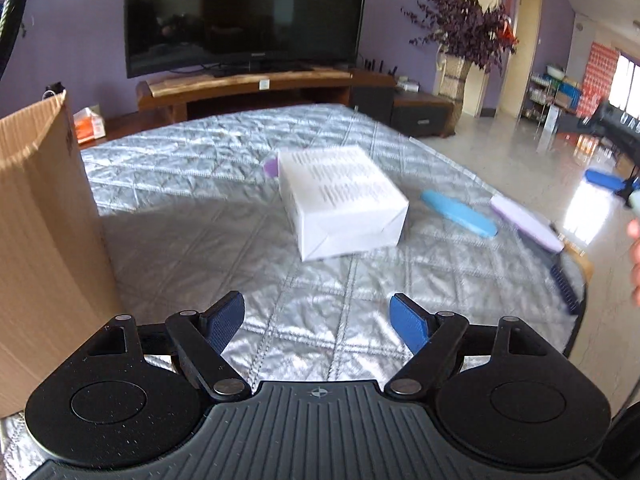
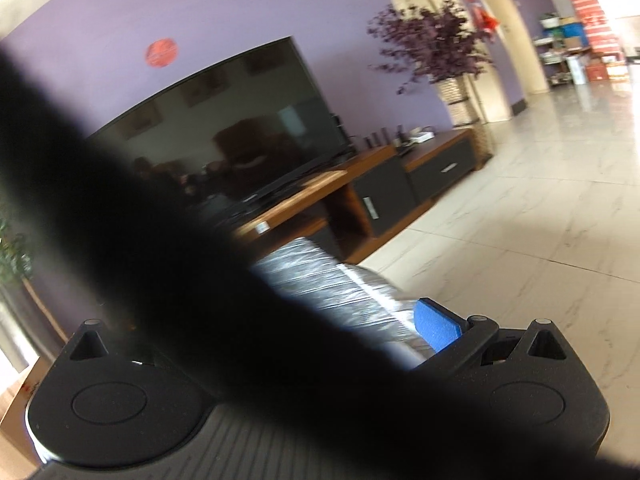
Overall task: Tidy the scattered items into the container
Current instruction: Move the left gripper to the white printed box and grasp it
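In the left wrist view a white box (image 1: 340,200) lies on the silver quilted mat (image 1: 200,208), with a small purple item (image 1: 271,167) behind it. A blue case (image 1: 458,213), a lilac case (image 1: 526,222) and a dark comb (image 1: 564,286) lie to its right. A cardboard box (image 1: 44,232) stands at the left. My left gripper (image 1: 318,320) is open and empty, low over the mat. The right gripper (image 1: 612,184) shows at the far right edge. In the right wrist view a dark blurred shape (image 2: 180,264) hides the left finger; only the right blue fingertip (image 2: 436,330) shows.
A TV (image 1: 244,12) stands on a wooden stand (image 1: 248,88) behind the mat. An orange and white packet (image 1: 90,124) lies beyond the cardboard box. A potted purple plant (image 1: 460,40) stands at the right. Glossy tiled floor (image 2: 540,220) spreads to the right of the mat.
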{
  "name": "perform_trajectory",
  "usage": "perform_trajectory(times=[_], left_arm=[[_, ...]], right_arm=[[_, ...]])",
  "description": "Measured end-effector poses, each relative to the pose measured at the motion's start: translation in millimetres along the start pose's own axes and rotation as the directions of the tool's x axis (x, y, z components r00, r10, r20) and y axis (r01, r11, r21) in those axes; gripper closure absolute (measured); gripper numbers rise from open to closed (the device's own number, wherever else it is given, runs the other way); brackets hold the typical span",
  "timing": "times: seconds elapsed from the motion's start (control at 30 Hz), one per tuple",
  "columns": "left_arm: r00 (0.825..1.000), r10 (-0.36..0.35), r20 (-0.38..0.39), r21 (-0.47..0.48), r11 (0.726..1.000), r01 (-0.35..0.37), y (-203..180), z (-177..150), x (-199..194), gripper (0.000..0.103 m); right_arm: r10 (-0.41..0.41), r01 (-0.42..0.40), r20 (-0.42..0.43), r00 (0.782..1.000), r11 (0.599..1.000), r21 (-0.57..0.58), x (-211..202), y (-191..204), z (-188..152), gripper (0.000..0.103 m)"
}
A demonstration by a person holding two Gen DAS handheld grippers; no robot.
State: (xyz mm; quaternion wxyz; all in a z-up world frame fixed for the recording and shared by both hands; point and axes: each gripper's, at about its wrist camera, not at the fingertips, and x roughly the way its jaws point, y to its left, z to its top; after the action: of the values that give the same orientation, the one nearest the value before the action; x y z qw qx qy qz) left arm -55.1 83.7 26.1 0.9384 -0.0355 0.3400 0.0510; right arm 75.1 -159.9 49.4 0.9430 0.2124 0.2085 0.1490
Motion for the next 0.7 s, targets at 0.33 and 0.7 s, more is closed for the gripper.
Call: perform_trajectory(times=[0.33, 0.7], left_arm=[[0.993, 0.113, 0.045, -0.071, 0.991, -0.109, -3.1, 5.0, 21.9, 0.009], [0.979, 0.095, 0.182, -0.082, 0.993, -0.081, -36.9, 6.4, 44.0, 0.009]], right_arm=[[0.009, -0.011, -0.048, 0.999, 0.999, -0.044, 27.3, 25.3, -10.4, 0.001], [0.085, -0.093, -0.086, 0.993, 0.991, -0.095, 33.0, 46.0, -24.1, 0.001]])
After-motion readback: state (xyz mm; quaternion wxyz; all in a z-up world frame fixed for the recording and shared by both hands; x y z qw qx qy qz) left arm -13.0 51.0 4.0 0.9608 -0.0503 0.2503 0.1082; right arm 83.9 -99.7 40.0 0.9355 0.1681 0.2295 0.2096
